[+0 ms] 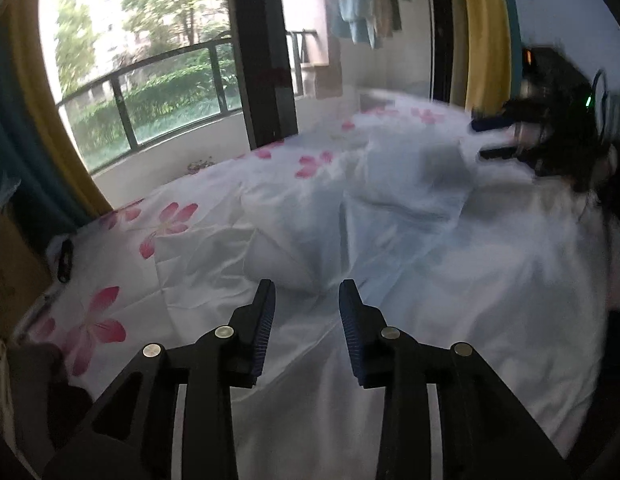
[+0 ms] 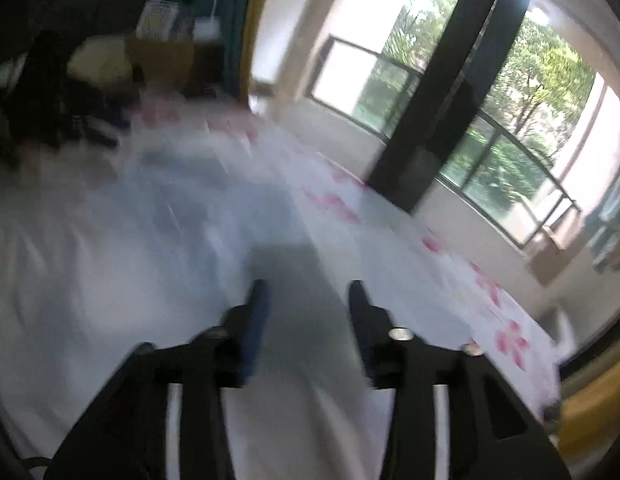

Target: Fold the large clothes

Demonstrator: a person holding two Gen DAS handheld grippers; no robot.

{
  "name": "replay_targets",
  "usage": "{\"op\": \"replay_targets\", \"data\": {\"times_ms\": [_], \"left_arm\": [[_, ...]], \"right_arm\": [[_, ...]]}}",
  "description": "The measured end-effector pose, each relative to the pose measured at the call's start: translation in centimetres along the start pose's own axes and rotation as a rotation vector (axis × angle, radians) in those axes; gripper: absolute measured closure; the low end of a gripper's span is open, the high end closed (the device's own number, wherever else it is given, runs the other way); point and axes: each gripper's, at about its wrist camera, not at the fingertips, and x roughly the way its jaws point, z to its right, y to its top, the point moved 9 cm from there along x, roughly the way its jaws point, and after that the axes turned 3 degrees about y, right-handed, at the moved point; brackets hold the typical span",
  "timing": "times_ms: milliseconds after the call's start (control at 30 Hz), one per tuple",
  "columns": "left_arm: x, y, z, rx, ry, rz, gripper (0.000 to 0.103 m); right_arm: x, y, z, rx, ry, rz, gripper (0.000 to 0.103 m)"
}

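Note:
A large white garment (image 1: 390, 248) lies rumpled and partly folded on a bed covered by a white sheet with pink flowers (image 1: 165, 220). My left gripper (image 1: 305, 292) hovers just above the cloth with its jaws apart and nothing between them. The right gripper (image 1: 494, 140) shows blurred at the far right of the left wrist view, over the garment's far side. In the right wrist view the right gripper (image 2: 305, 292) stands open above the blurred white garment (image 2: 149, 240), its shadow falling on the cloth. The left gripper (image 2: 97, 128) appears there as a dark blur at the far left.
A window with a black frame (image 1: 261, 60) and balcony railing (image 1: 149, 88) runs along the bed's far side. Clothes (image 1: 362, 4) hang at the back. A small dark object (image 1: 65, 260) lies at the bed's left edge beside a wooden cabinet (image 1: 9, 264).

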Motion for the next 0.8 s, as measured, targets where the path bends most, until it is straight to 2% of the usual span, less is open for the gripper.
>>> {"op": "replay_targets", "data": {"times_ms": [67,133,267,367,533,800], "left_arm": [[-0.3,0.6,-0.5,-0.070,-0.016,0.020,0.062],[0.3,1.0,-1.4,-0.148,0.000,0.022,0.060],[2.5,1.0,-2.5,-0.317,-0.031,-0.023,0.060],[4.0,0.2,-2.6,-0.346,-0.015,-0.077,0.060],[6.0,-2.4,-2.3,-0.385,-0.014,-0.196,0.060],[4.0,-3.8,-1.9,-0.422,0.014,-0.202,0.060]], "right_arm": [[1.5,1.9,-0.8,0.046,0.059,0.033,0.052],[3.9,3.0,-1.5,0.078,0.118,0.026,0.052],[7.5,2.0,-3.9,0.113,0.187,-0.052,0.052],[9.0,-0.5,-5.1,0.173,0.230,-0.158,0.052],[7.9,-1.8,-5.1,0.192,0.211,-0.176,0.052],[4.3,-3.4,-4.2,0.244,0.174,-0.199,0.052]]}}
